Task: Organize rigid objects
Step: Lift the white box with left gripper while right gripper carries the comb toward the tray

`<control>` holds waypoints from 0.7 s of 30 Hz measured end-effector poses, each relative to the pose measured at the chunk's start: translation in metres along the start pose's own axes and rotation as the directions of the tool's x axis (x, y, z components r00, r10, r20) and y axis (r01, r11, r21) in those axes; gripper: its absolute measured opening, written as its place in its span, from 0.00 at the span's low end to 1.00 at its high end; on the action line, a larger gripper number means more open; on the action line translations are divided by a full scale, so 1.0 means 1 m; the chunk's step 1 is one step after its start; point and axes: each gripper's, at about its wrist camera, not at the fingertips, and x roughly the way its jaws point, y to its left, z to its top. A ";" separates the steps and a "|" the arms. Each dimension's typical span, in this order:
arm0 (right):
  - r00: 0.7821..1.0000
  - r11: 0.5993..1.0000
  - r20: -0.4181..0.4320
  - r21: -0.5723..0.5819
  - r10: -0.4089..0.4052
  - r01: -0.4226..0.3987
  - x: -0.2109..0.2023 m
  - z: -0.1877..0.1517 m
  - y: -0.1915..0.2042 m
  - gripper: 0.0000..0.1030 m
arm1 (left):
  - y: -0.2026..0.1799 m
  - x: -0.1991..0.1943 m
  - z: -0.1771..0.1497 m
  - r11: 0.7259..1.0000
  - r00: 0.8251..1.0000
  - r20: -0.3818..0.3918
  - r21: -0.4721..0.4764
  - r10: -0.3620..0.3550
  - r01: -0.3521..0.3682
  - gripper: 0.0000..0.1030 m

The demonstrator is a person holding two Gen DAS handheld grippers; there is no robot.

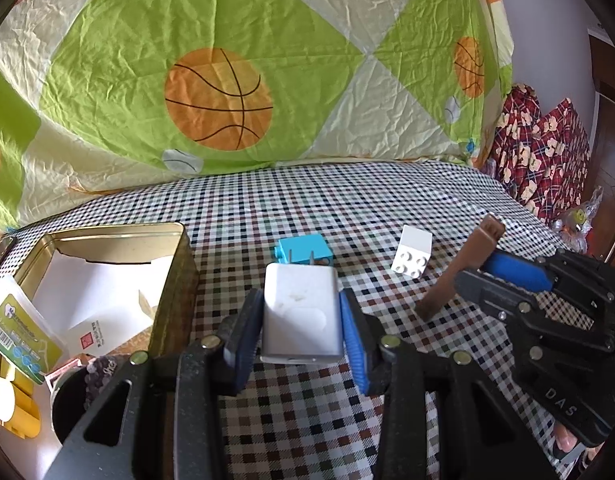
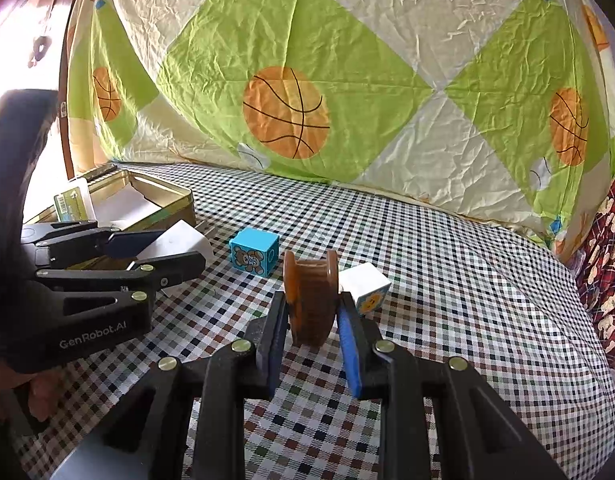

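Note:
My left gripper (image 1: 301,312) is shut on a white charger plug (image 1: 301,316), held above the checked cloth; it also shows in the right wrist view (image 2: 179,246). My right gripper (image 2: 312,312) is shut on a brown comb (image 2: 310,300), seen edge-on; the comb also shows in the left wrist view (image 1: 459,272). A blue cube block (image 1: 303,250) with a bear print (image 2: 253,258) and a white block (image 1: 412,251) with a yellow picture (image 2: 365,282) lie on the cloth beyond the grippers.
An open gold tin box (image 1: 175,280) with white paper and a green card (image 1: 17,328) stands at the left. A basketball-print quilt (image 1: 227,80) rises behind the checked surface (image 2: 467,280). Red plaid fabric (image 1: 539,144) lies at the right.

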 end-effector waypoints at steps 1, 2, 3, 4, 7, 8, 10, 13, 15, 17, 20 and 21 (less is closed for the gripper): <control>1.000 1.000 0.015 0.005 0.001 -0.001 -0.003 0.000 -0.001 0.26 | 0.000 -0.001 -0.001 1.000 1.000 0.004 -0.002 0.001 -0.001 0.37; 1.000 1.000 0.026 0.010 0.002 -0.003 -0.005 0.000 -0.002 0.26 | 0.000 -0.003 -0.001 1.000 1.000 0.010 -0.002 0.003 -0.002 0.37; 0.999 1.000 0.033 0.015 0.003 -0.004 -0.006 0.000 -0.002 0.26 | 0.000 -0.004 -0.001 1.000 1.000 0.017 0.000 0.004 -0.004 0.37; 0.999 1.000 0.037 0.020 0.002 -0.003 -0.007 0.000 -0.003 0.26 | -0.001 -0.006 -0.001 1.000 1.000 0.026 0.003 0.007 -0.007 0.37; 0.999 1.000 0.049 0.028 0.000 -0.002 -0.009 0.000 -0.003 0.26 | -0.004 -0.012 -0.002 1.000 0.998 0.058 0.016 0.019 -0.020 0.37; 0.998 1.000 0.056 0.028 -0.002 0.001 -0.010 0.000 -0.003 0.26 | -0.005 -0.014 -0.002 0.999 0.997 0.070 0.021 0.024 -0.026 0.37; 0.997 1.000 0.074 0.031 -0.007 0.005 -0.014 -0.001 -0.003 0.26 | -0.007 -0.019 -0.002 0.999 0.995 0.097 0.028 0.037 -0.040 0.37; 0.994 0.999 0.105 0.038 -0.010 0.006 -0.020 -0.001 -0.004 0.26 | -0.008 -0.026 -0.003 0.998 0.989 0.138 0.031 0.052 -0.057 0.37; 0.992 0.999 0.127 0.045 -0.010 0.004 -0.024 -0.002 -0.004 0.26 | -0.007 -0.031 -0.003 0.997 0.985 0.164 0.029 0.059 -0.065 0.37; 0.990 0.999 0.142 0.052 -0.011 0.004 -0.027 -0.003 -0.006 0.26 | -0.007 -0.034 -0.003 0.997 0.981 0.183 0.028 0.064 -0.070 0.37; 0.988 0.998 0.155 0.059 -0.014 0.005 -0.030 -0.003 -0.007 0.26 | -0.006 -0.038 -0.004 0.997 0.978 0.199 0.025 0.068 -0.075 0.37; 0.987 0.998 0.161 0.062 -0.016 0.006 -0.031 -0.003 -0.007 0.26 | -0.006 -0.038 -0.004 0.997 0.977 0.203 0.023 0.068 -0.074 0.37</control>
